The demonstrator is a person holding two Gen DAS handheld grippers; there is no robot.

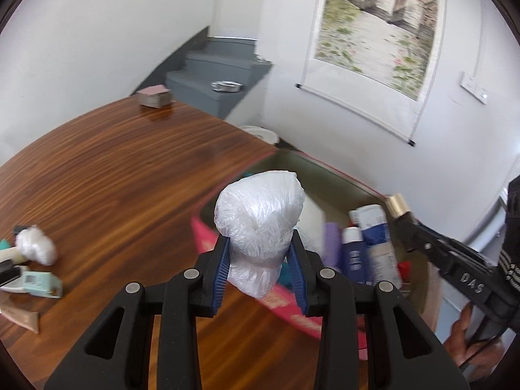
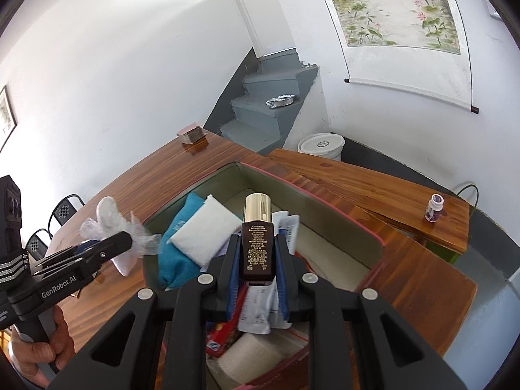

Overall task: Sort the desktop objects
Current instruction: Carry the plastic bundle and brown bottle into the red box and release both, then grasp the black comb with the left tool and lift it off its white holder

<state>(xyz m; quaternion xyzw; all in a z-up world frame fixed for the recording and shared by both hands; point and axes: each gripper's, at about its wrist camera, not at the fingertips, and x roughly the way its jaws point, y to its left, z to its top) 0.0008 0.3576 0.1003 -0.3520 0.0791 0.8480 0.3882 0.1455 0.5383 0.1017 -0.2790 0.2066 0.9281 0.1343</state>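
Observation:
My left gripper [image 1: 260, 243] is shut on a crumpled white plastic bag bundle [image 1: 260, 224], held near the red-rimmed storage box [image 1: 286, 305] at the table's edge. In the right wrist view the same bundle [image 2: 109, 219] and left gripper [image 2: 125, 240] hang just left of the box [image 2: 341, 217]. My right gripper [image 2: 257, 243] is shut on a dark brown bottle with a gold cap [image 2: 257, 237], upright over the box. From the left wrist view that gold cap [image 1: 398, 204] shows at the right. The box holds tubes [image 1: 373, 237], a teal cloth [image 2: 175, 250] and a white pack [image 2: 204, 230].
Loose items lie on the wooden table [image 1: 113, 178] at the left: another white plastic wad [image 1: 35, 243], a mint box [image 1: 40, 282], a tan tube [image 1: 21, 317]. A stack of cards [image 1: 155, 95] sits far back. A small purple-labelled bottle [image 2: 434, 208] stands on the side board. Grey stairs behind.

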